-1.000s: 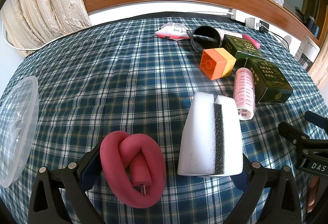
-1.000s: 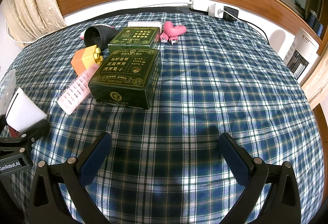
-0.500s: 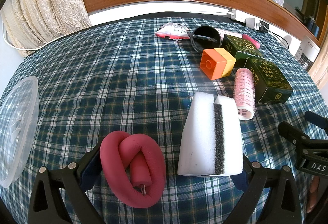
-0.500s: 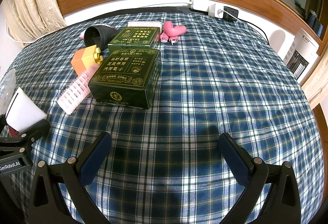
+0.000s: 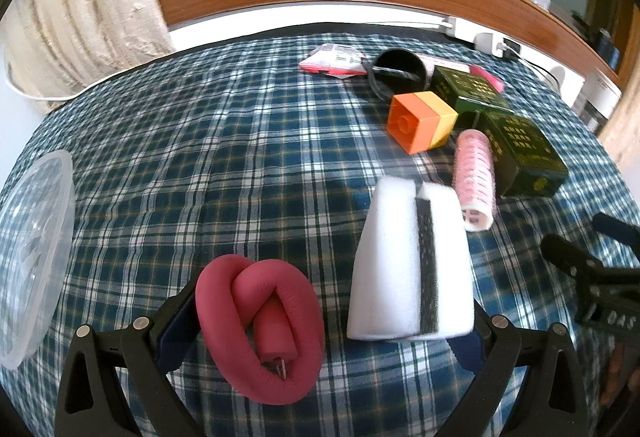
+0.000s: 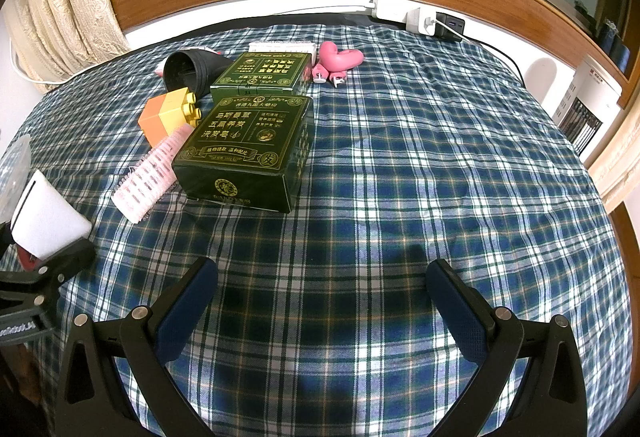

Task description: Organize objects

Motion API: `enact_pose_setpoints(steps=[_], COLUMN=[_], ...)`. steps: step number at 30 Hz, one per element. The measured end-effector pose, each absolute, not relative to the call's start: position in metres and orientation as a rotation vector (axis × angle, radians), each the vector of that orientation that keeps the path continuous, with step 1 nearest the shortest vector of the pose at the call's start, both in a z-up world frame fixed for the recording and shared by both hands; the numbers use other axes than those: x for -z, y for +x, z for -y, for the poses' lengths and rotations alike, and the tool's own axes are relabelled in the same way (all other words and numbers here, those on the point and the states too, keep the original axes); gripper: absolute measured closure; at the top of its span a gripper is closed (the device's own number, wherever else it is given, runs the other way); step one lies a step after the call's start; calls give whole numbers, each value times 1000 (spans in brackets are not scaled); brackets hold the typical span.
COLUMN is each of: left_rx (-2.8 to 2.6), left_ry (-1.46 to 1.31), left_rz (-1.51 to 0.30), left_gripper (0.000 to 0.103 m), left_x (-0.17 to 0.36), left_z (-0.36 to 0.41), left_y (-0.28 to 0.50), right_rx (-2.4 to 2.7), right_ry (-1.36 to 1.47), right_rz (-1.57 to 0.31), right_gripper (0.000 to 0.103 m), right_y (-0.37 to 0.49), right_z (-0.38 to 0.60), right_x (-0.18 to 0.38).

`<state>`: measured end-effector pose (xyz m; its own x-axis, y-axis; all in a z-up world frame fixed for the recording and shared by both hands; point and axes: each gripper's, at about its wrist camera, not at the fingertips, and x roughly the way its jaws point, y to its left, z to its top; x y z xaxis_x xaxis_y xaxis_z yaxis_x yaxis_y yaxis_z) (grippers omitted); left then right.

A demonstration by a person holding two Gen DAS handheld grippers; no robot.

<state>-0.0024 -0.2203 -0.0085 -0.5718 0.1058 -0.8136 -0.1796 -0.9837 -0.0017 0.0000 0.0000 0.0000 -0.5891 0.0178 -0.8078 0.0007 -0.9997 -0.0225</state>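
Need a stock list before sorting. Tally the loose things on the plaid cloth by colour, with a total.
Green: 2, the near box and far box.
Pink or red: 4, the roller, foam twist, heart, packet.
White: 1, sponge.
Black: 1, cup.
Orange-yellow: 1, block.
Total: 9.

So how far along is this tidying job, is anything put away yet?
Barely begun, by the look of it. Nothing looks put away: the clear plastic container seems empty. In hand: nothing; the left gripper is open around the red foam curler and white sponge, and the right gripper is open over bare cloth. Left: the green boxes, pink hair roller, orange block and black cup lie loose.
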Motion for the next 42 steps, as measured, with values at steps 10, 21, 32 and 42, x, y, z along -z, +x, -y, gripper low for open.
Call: enact_pose_setpoints(steps=[10, 21, 32, 42], left_rx=[-2628, -2582, -2593, -2666], left_ry=[-1257, -1196, -1195, -1168], left_rz=[-40, -64, -70, -149], left_gripper=[0, 0, 0, 0], left_x=[-1, -8, -10, -12], left_z=[251, 272, 295, 312], left_y=[20, 39, 41, 45], right_rx=[-2814, -2919, -3273, -3337], right_ry=[-1431, -1366, -1341, -1472], right_rz=[49, -61, -279, -168], right_gripper=[0, 0, 0, 24], right_y=[5, 32, 56, 37], right_z=[-4, 4, 67, 139], right_x=[0, -16, -42, -32])
